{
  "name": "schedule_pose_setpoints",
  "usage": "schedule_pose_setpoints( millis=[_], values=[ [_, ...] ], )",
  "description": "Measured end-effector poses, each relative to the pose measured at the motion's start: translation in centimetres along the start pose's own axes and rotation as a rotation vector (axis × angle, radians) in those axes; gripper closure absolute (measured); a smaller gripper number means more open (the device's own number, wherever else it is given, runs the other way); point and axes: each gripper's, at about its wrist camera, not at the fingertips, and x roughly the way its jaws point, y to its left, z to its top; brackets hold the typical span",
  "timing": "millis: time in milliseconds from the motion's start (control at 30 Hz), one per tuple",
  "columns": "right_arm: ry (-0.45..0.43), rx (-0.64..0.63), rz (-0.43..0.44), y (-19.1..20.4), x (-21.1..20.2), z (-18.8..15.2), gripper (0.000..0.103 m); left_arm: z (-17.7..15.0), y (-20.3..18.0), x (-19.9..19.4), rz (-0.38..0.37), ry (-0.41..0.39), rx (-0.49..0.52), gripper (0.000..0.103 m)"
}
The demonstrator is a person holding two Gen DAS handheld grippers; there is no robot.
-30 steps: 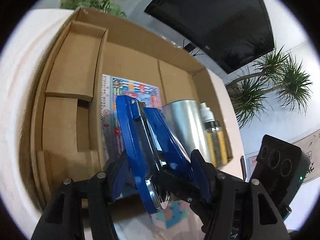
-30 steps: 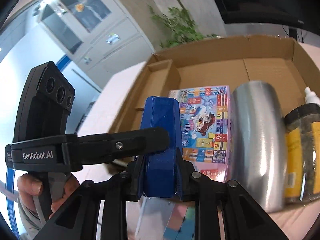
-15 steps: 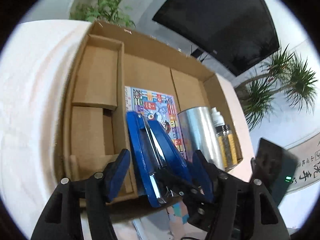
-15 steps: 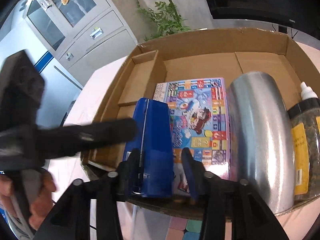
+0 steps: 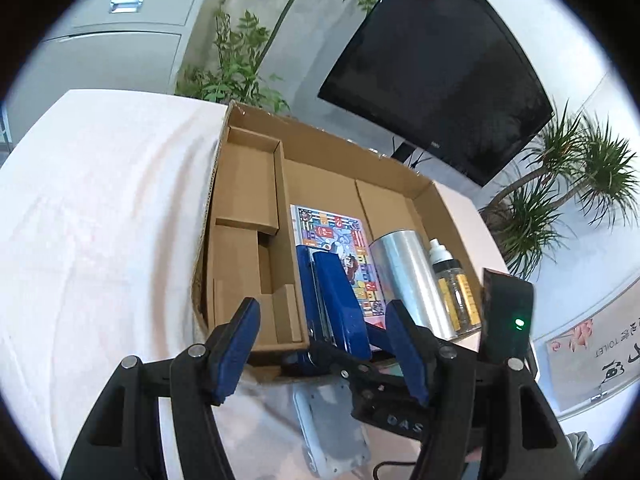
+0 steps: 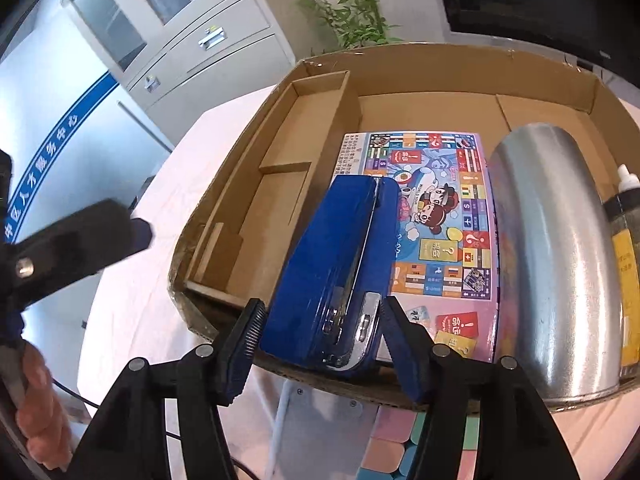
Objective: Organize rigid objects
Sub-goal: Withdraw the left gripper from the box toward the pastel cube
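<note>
A blue stapler (image 6: 336, 276) lies in the cardboard box (image 6: 440, 68), resting on the left part of a colourful board-game box (image 6: 440, 216). It also shows in the left wrist view (image 5: 336, 300). My right gripper (image 6: 320, 332) is open with its fingers on either side of the stapler's near end, a small gap on each side. My left gripper (image 5: 324, 344) is open and empty, pulled back at the box's near edge, behind the stapler.
In the box, right of the game box, lie a silver cylinder (image 6: 556, 248) and a clear bottle with yellow label (image 5: 456, 292). Cardboard divider compartments (image 5: 248, 240) fill the box's left side. The box sits on a white cloth (image 5: 100, 220). A grey flat device (image 5: 332, 428) lies near the front.
Both grippers opened and let go of the stapler, which now rests in the box. My left gripper pulled back and away from it.
</note>
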Motion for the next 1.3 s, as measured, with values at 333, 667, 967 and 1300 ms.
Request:
schedule_pose_setpoints(
  millis=[333,667,967,1300],
  values=[
    [-0.273,-0.233,-0.114,1.2,-9.1,-6.0,0.0,-4.4,-3.6,-6.8,0.224,-0.258,0.109,0.023],
    [-0.304,-0.187,-0.093,-1.6,-15.4,-13.1,0.0,-4.6,-13.3,-14.4,0.198,-0.351,0.249,0.022],
    [-0.343,-0.176,-0.048,-3.2,-20.4,-18.3,0.0,-7.7,-19.4,-20.4,0.259,-0.343,0.284,0.022],
    [-0.25,-0.255,0.009,-1.9,-18.2,-23.9,0.0,-19.2,-8.3,-14.7,0.352,-0.131,0.039,0.022]
  ],
)
